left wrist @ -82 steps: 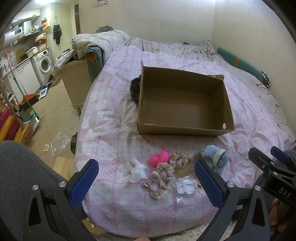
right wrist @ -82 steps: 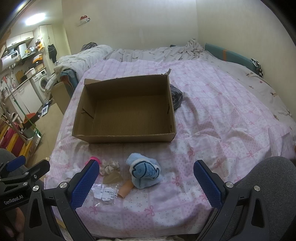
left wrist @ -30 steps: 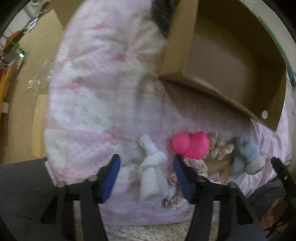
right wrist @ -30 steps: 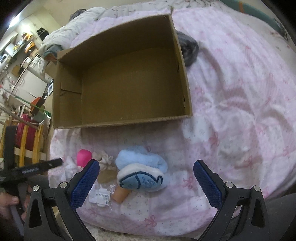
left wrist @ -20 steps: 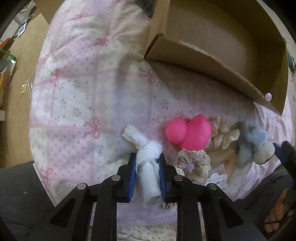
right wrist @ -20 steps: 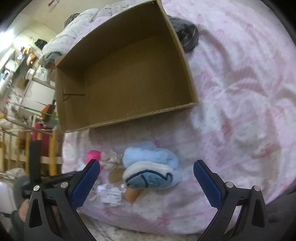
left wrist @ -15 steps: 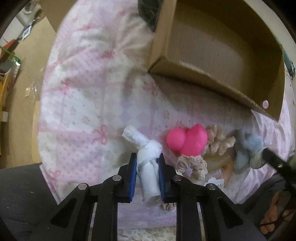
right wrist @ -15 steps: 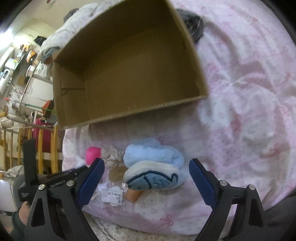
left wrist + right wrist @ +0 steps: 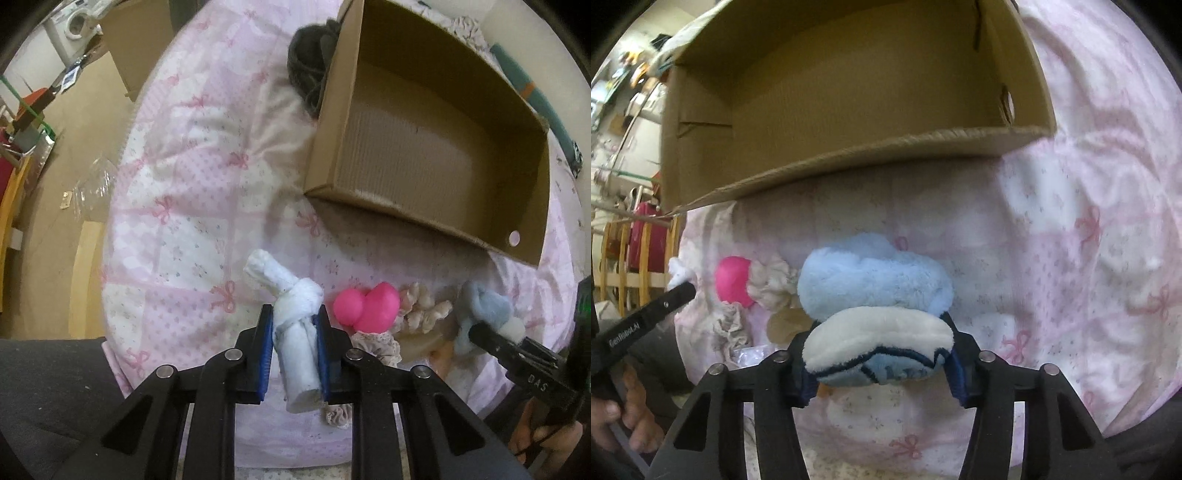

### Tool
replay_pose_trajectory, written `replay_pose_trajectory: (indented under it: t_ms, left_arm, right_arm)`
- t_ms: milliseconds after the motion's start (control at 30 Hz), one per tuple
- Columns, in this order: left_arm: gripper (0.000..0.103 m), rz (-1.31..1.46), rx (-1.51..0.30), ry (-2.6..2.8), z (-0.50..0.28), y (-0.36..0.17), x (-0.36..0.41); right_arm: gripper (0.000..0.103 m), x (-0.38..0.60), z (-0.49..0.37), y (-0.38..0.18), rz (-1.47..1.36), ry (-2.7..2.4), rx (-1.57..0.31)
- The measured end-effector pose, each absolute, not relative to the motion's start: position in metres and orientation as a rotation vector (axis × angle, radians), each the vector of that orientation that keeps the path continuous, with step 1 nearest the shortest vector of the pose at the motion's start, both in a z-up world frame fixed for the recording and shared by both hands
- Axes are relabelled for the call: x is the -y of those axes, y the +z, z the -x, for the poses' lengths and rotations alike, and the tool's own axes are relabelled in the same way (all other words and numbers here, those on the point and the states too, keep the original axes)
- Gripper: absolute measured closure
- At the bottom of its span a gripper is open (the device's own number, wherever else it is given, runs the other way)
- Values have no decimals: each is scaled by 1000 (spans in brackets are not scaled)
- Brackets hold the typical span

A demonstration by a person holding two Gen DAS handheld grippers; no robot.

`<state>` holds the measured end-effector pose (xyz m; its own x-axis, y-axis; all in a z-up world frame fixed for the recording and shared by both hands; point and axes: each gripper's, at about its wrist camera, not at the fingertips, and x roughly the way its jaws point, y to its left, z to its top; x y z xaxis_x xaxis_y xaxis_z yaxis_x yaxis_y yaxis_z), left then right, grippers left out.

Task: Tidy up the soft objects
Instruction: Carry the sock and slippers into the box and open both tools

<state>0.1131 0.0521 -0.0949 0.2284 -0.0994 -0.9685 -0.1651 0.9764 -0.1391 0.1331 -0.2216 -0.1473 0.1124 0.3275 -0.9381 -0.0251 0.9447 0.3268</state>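
White knotted cloth [image 9: 295, 343] pinched in left tool [image 9: 294, 354]; right tool [image 9: 881, 363] closing around blue plush [image 9: 875, 314].

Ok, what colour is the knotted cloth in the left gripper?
White cloth; left wrist view shows it best.

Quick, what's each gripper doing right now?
Left gripper: shut on the white knotted cloth.
Right gripper: closing around the blue plush slipper.

box [image 9: 424, 155] behind toys [image 9: 365, 306], apparently on bed [image 9: 207, 177]
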Motion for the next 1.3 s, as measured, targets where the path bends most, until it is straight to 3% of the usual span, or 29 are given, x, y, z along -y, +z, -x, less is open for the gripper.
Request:
replay_pose_trajectory:
  t_ms: [867,1300]
  left_arm:
    - [85,48,-1020,-77,-153,-18,4]
    - [85,8,-1018,-109,-198,-54,24]
  right_arm:
    - [50,235,-138,-29,-321,445,-1022]
    - [47,238,-178,-69,-307,327,-1060]
